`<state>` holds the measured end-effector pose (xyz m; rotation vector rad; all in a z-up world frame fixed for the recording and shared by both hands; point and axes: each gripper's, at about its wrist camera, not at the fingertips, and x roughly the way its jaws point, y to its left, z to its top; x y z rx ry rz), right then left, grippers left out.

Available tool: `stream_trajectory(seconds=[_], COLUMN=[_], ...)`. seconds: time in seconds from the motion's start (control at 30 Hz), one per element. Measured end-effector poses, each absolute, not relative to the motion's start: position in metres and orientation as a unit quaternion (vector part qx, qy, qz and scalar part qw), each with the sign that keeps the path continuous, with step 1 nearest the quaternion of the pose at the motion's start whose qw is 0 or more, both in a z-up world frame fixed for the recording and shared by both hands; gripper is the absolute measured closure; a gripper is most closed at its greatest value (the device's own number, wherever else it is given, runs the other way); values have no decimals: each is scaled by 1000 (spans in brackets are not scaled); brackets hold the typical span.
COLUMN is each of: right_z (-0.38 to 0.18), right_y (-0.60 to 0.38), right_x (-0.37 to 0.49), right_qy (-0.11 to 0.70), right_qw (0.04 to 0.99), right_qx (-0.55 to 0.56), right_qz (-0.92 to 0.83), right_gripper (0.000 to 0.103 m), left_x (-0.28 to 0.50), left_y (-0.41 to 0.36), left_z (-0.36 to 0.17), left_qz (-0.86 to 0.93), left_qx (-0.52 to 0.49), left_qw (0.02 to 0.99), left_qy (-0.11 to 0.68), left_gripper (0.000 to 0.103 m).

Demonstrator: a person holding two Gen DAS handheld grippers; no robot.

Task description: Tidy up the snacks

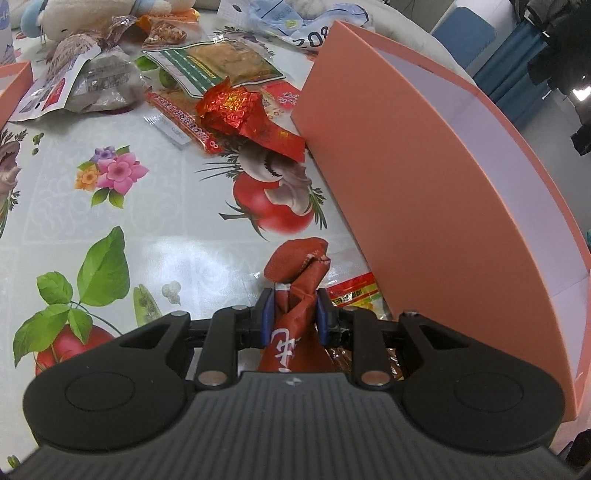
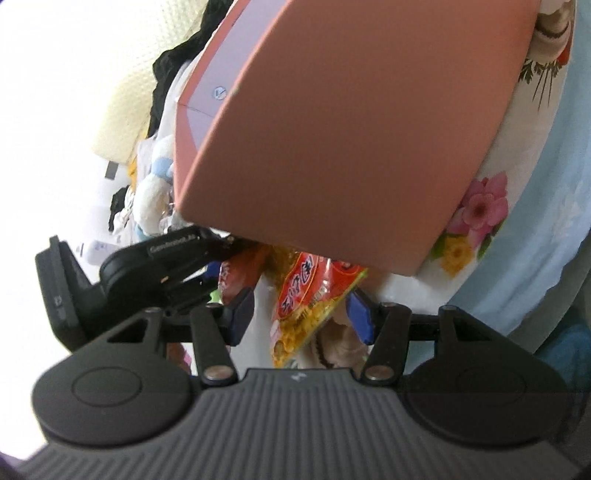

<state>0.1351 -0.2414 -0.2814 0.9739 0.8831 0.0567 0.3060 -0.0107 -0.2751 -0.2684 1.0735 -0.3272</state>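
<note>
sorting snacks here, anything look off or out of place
The red snack packet in the left gripper is twisted and crumpled. Stuffed toys sit among the loose snack bags, beside the pink box.

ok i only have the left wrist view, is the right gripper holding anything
observer: No. The right gripper is open, with a yellow and red packet lying between its fingers.
operator: are the pads on it at all
observer: The pad on the left of that view stands clear of the packet, with bare gap between them. The other pad is close to the packet's edge, and I cannot tell whether it touches.
</note>
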Motion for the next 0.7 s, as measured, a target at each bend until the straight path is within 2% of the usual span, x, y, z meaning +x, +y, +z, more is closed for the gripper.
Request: stream_trajectory(seconds=[0.1,0.17,0.2,0.23,0.4,0.47,0.5,0.53,0.6,0.7], right_z=[-281,-282,-283,-284,-290,-290,-287,-288,-287,-290], right_y=[-240,-240,-238,-237,-230,-227,-223,-222,-223,-222], right_x=[133,132,130,130,134,136,138,140,142,146], right_qy=[398,397,397,398,398,401,407,409,410,411], right_qw=[791,788,785,782,778,784,790,792,787,786], right_qx=[463,471,476,480,485,474,457,452,461,461], right_qz=[13,7,15,20,1,-11,-26,-33,-28,-28], right_gripper=[44,49,57,60,60,64,74,79,79,89], left_x=[306,306,306,306,306,306,305,305,304,301], left_y=[-10,-10,-10,-10,-9,-9,-8,-8,-7,-6], left_z=[-275,-275,-275,-275,-275,-275,-274,-274,-273,-271], left_qz=[-155,-155,-155,-155,-154,-155,-155,-154,-153,-149], left_qx=[-130,-131,-131,-132,-142,-146,-148,-151,-154,-152], left_qw=[837,837,837,837,836,837,836,836,835,836], left_qy=[509,508,508,508,507,505,505,505,506,507], left_gripper=[76,76,76,76,76,76,76,76,76,76])
